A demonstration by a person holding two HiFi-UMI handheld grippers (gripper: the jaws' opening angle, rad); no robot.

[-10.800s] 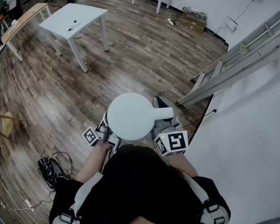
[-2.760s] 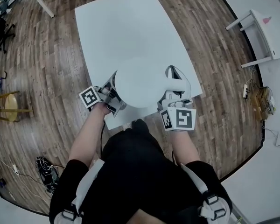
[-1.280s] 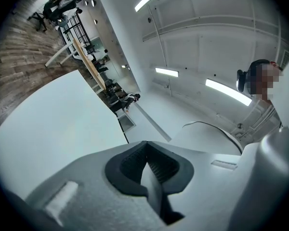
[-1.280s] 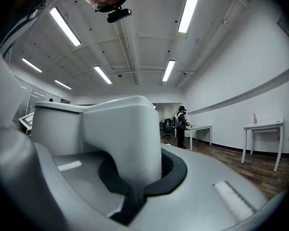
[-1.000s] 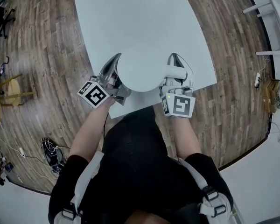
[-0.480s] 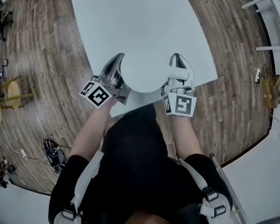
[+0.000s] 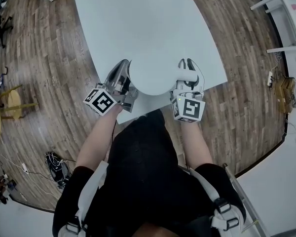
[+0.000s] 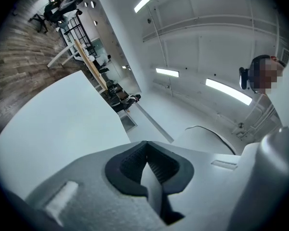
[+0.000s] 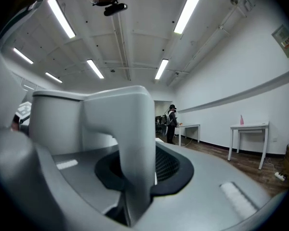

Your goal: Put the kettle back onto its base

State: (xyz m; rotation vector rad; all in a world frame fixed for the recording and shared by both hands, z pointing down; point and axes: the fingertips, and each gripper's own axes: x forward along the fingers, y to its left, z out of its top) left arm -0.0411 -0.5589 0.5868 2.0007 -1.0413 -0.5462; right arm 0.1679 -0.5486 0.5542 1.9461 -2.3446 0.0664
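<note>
Place: I'd say office or lab.
Floor: wood planks (image 7: 49,63).
Furniture: white tables (image 7: 138,23).
Ceiling: strip lights (image 9: 185,8).

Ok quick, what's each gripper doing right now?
Left gripper: shut; whether it pinches anything can't be told.
Right gripper: open, jaws have just been opening, with the kettle handle between them.

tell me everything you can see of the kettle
The kettle is plain white, matte-looking plastic, with a round flat lid and a thick bent handle on its right. It is upright over the near edge of the white table; what is under it is hidden. The handle stands between the right gripper's jaws, which have just been opening. The left gripper, shut, is hard by its left side.
</note>
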